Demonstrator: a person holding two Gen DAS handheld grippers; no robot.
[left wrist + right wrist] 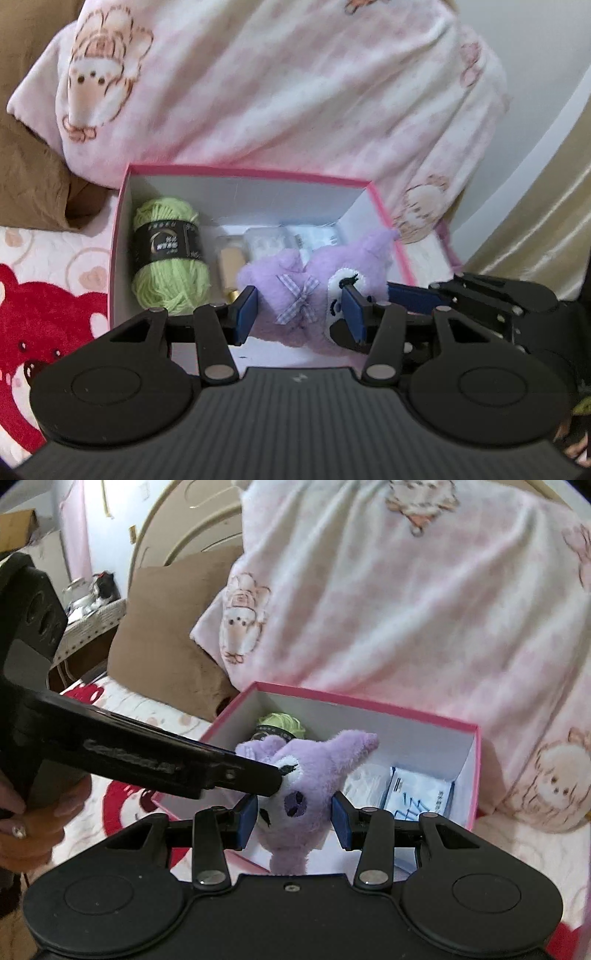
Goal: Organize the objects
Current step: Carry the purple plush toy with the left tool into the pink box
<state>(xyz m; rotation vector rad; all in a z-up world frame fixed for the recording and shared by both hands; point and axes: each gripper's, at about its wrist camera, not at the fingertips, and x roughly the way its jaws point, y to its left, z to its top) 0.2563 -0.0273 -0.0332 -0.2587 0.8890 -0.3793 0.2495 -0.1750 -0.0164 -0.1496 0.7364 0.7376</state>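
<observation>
Nearest the left wrist camera are the left tongs (pixel 300 308), part closed, their blue pads pressed against either side of a purple plush toy (pixel 295 291) — they have hold of it. The toy, with a gingham bow and a stitched face, hangs over the near part of a pink-edged box (pixel 236 170) with white walls. Inside the box, a ball of green yarn (pixel 168 254) with a black band lies at the left; beside it is a small beige bottle (pixel 231 262), and white packets (pixel 291 236) lie toward the back. The box sits on a bed with a red bear print sheet (pixel 40 317), in front of a pink blanket (pixel 280 85).

From the right wrist, the right tongs (pixel 294 818) are part closed too, pads gripping the toy's (pixel 306 775) head from both sides. The left tongs' black finger (pixel 236 775) reaches in from the left, touching the toy by its eye. A hand (pixel 33 812) holds that tool at the left edge. Below the toy, the box (pixel 476 771) stands open, yarn (pixel 282 725) at the back — packets (pixel 417 794) at the right.
</observation>
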